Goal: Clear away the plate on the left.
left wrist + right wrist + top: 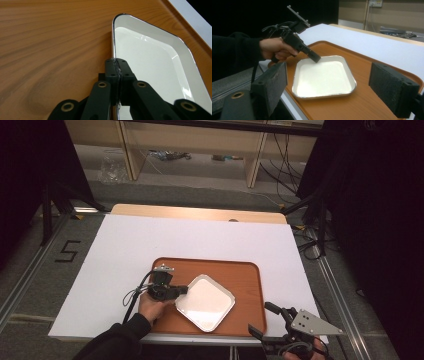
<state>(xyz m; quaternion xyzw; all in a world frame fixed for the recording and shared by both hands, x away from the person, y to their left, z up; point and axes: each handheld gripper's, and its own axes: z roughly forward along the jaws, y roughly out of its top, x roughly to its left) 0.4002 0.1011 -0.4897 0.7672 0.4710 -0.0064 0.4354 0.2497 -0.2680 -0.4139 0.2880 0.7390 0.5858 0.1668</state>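
A white square plate [206,302] lies on a brown wooden tray [245,275] near the table's front edge. My left gripper [182,290] is shut on the plate's left rim; in the left gripper view the jaws pinch the rim [114,53] of the plate [155,65], with the tray [50,45] below. The right gripper view shows the plate [323,77], the tray [364,100] and the left gripper [315,58] clamped on the plate's far edge. My right gripper [260,319] hovers open at the tray's front right corner, its pads [393,88] wide apart with nothing between them.
The tray rests on a white table top [150,240]. A black "5" mark [66,251] is on the floor at left. Shelving and cables [280,160] stand beyond the table's far edge. Dark stands flank both sides.
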